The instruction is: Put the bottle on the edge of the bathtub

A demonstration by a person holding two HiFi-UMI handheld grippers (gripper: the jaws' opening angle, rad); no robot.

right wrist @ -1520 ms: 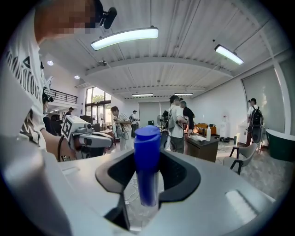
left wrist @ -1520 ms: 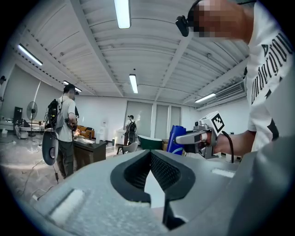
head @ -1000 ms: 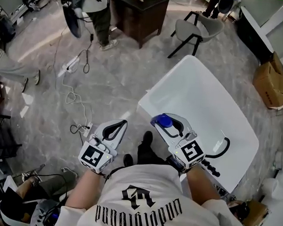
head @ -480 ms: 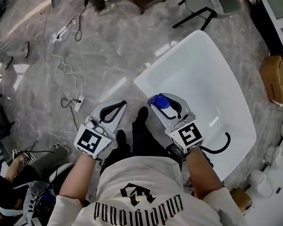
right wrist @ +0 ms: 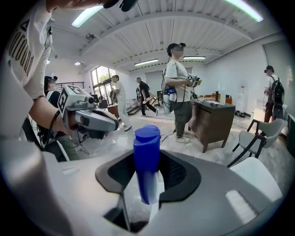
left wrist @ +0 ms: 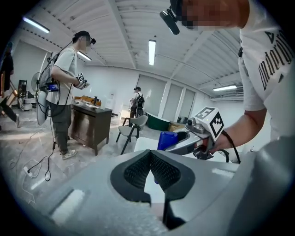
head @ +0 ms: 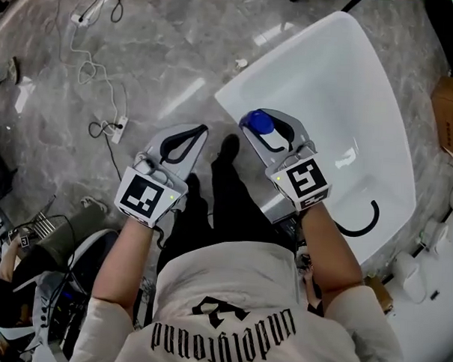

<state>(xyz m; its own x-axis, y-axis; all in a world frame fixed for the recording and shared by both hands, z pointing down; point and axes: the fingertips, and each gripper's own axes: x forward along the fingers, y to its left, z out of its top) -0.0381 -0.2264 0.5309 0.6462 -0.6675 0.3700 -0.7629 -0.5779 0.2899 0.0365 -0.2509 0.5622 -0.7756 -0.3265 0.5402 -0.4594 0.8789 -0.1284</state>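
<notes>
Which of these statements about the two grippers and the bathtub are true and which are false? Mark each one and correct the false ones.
1. The right gripper is clamped on a blue bottle. True.
2. The left gripper holds a second bottle. False: its jaws are together with nothing between them.
3. The bottle already stands on the edge of the bathtub. False: it is not set down; the right gripper holds it in its jaws near the tub's near corner.
4. The bathtub is white. True.
5. A power strip with its cable lies on the floor to the person's left. True.
</notes>
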